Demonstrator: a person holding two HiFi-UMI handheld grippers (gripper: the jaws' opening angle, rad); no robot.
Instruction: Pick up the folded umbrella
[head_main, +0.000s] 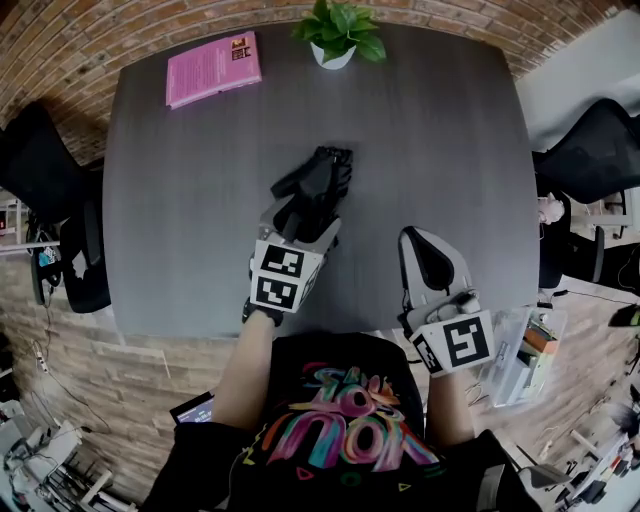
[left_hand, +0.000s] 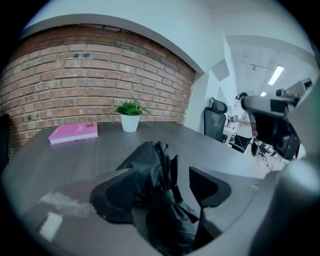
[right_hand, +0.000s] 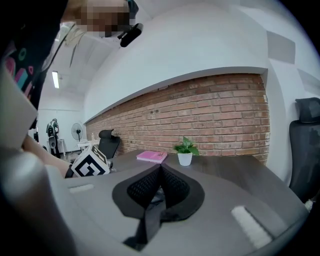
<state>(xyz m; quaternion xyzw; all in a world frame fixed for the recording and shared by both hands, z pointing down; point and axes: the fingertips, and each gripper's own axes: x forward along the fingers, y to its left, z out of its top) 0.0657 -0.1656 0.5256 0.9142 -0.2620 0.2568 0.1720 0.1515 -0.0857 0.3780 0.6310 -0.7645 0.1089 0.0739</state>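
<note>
The folded black umbrella (head_main: 327, 172) lies near the middle of the dark grey table (head_main: 450, 130), its crumpled fabric pointing toward the far edge. My left gripper (head_main: 310, 203) is down over its near end, open, with one jaw on each side of the umbrella (left_hand: 159, 167). In the left gripper view the left gripper (left_hand: 167, 189) has gaps between its pads and the fabric. My right gripper (head_main: 420, 245) hovers near the table's front edge, to the right of the umbrella. In its own view the right gripper (right_hand: 160, 172) is shut, with nothing held.
A pink book (head_main: 213, 68) lies at the far left corner and a potted plant (head_main: 338, 35) stands at the far edge. Black office chairs (head_main: 592, 150) flank the table. A clear box (head_main: 525, 355) of small items sits off the front right corner.
</note>
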